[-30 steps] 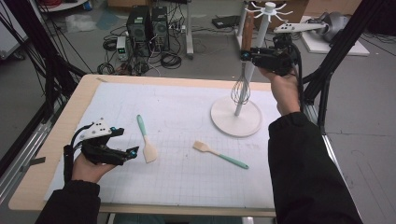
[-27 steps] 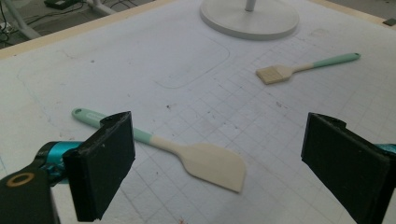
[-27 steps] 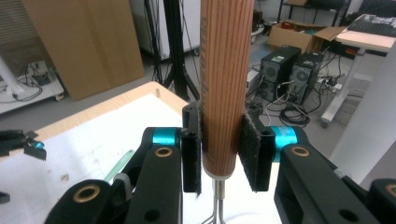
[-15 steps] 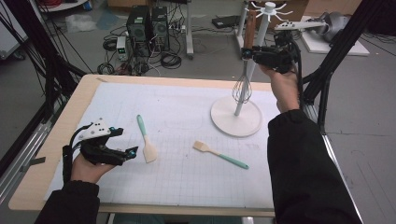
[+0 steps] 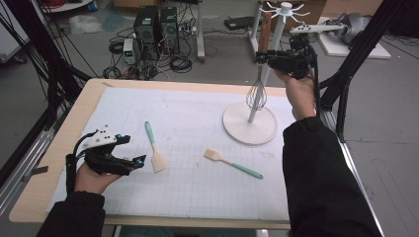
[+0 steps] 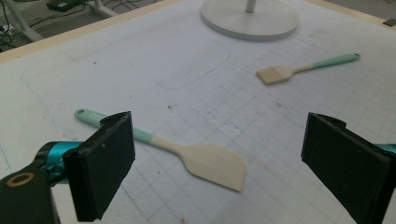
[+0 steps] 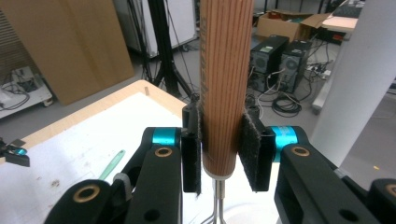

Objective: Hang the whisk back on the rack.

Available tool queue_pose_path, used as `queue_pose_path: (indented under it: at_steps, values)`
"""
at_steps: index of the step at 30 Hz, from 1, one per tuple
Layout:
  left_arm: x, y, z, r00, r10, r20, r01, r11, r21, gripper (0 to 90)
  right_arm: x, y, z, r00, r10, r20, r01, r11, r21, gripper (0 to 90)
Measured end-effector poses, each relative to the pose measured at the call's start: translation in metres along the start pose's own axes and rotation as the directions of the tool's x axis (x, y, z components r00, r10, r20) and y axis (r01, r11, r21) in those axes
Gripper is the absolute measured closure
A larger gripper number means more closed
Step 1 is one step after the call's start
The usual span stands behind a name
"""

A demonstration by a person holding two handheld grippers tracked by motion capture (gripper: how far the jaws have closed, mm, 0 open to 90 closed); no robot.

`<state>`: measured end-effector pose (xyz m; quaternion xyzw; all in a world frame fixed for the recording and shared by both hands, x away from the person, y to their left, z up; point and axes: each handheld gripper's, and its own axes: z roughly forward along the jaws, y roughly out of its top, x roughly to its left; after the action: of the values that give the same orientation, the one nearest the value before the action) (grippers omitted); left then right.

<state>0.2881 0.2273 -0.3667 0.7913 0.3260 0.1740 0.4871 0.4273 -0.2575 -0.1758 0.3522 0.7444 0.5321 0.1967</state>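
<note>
The high view looks forward and down over the whole counter (image 5: 197, 84). The left claw (image 6: 219, 158) camera sits low, close behind its jaws, facing across the counter toward the stand base (image 6: 250, 21) ahead, which the high view also covers. The right claw (image 7: 219, 154) camera looks level, very near.

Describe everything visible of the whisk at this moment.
The whisk hangs upright beside the white stand's pole. Its ribbed wooden handle points up; the metal wire loops hang just above the round base. The right gripper clamps the handle's lower end between its padded fingers.
</note>
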Motion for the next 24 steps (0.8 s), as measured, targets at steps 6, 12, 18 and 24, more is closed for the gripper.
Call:
queue_pose_path:
  at_steps: [6,12,18,24]
  values:
    - [-0.0007,0.0002,0.0002,1.0000,-0.003,0.001,0.003,1.0000,-0.001,10.1,0.0024,-0.0010,-0.0012,0.9999,0.010,0.013,-0.010,1.000,-0.005,71.8]
    - [-0.0006,0.0002,0.0004,1.0000,-0.001,0.002,0.001,1.0000,0.000,10.2,0.0005,-0.0014,-0.0033,0.9997,0.010,0.024,-0.010,1.000,-0.003,71.8]
    - [-0.0010,0.0007,0.0002,1.0000,0.004,0.004,-0.004,1.0000,0.001,10.1,-0.0010,-0.0034,-0.0038,0.9988,0.028,0.039,-0.028,1.000,0.002,71.7]
    - [-0.0011,0.0007,0.0001,1.0000,0.004,0.005,-0.004,1.0000,0.003,10.2,-0.0011,-0.0067,-0.0050,0.9988,0.020,0.044,-0.019,1.000,-0.009,71.0]
